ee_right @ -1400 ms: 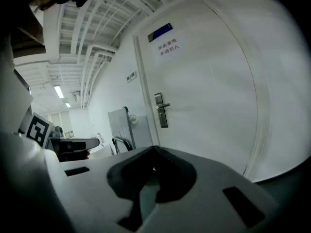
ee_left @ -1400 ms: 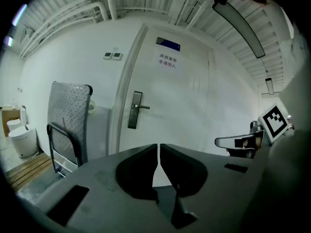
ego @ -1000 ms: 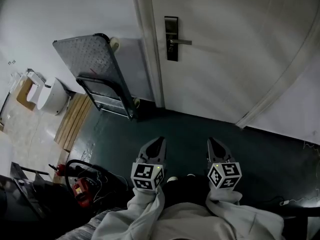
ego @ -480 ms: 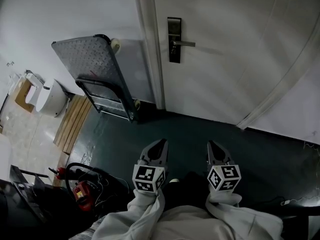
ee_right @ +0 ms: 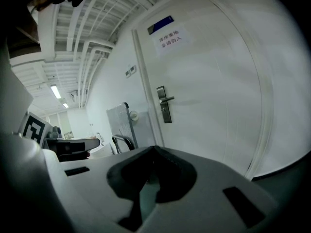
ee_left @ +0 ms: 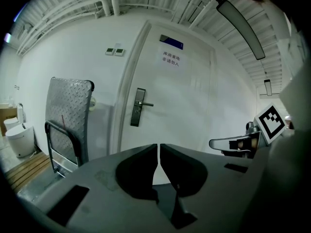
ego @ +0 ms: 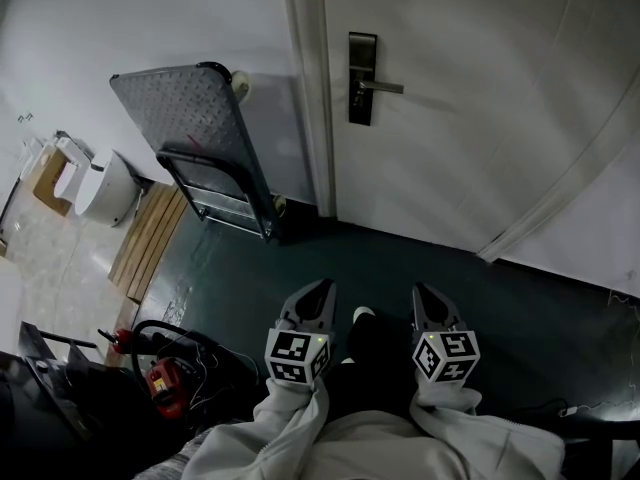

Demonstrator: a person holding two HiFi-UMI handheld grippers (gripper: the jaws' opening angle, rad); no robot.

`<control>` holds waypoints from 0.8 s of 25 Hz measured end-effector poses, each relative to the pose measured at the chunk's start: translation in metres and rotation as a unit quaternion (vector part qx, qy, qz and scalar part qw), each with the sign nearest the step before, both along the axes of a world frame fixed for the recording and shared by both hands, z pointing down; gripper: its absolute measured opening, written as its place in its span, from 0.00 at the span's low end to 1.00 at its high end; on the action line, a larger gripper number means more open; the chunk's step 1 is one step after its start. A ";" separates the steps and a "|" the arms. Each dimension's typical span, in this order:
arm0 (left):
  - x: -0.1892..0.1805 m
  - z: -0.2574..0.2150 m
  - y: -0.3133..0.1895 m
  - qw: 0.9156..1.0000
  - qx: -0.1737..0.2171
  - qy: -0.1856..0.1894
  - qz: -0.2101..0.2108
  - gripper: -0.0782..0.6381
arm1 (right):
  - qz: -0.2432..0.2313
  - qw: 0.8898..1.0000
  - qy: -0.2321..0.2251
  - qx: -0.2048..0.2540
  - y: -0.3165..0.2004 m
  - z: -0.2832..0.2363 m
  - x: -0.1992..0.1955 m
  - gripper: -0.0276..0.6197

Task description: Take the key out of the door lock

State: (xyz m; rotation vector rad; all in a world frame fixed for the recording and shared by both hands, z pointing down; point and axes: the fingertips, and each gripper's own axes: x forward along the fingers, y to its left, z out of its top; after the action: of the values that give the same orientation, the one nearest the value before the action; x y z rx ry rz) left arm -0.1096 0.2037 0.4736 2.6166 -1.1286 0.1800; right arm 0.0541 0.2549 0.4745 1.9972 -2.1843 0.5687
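The white door [ego: 480, 108] carries a dark lock plate [ego: 362, 65] with a silver lever handle [ego: 383, 87]. The key is too small to make out; only a pale spot shows under the handle. Both grippers are held low, side by side and well short of the door. My left gripper [ego: 319, 290] is shut and empty, and the lock plate [ee_left: 140, 107] lies far ahead above its closed jaws [ee_left: 158, 147]. My right gripper [ego: 424, 294] also looks shut with nothing in it [ee_right: 154, 149], and its view has the lock plate [ee_right: 164, 105] in the distance.
A metal platform trolley [ego: 190, 118] leans upright against the wall left of the door frame [ego: 312, 98]. Wooden boards [ego: 150, 236] and a white fixture [ego: 100, 188] lie further left. A red tool with cables [ego: 163, 376] sits at the lower left on the dark floor [ego: 400, 268].
The door and lock plate have slid rightward in the head view. A shoe tip has come into sight between the grippers. Both grippers stay shut and side by side.
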 end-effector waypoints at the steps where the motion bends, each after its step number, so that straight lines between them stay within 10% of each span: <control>1: 0.000 0.000 -0.002 1.000 -0.001 0.000 -0.001 0.15 | 0.000 1.000 -0.001 0.000 -0.002 0.000 0.001 0.12; 20: 0.013 0.004 -0.095 1.000 -0.016 -0.007 -0.023 0.15 | -0.015 1.000 -0.015 -0.022 -0.100 0.006 0.021 0.12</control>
State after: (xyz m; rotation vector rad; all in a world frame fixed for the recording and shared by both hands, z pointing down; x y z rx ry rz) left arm -0.0966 0.1083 0.4777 2.5617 -1.1805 0.2061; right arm 0.0747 0.1552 0.4805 1.9425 -2.1962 0.6417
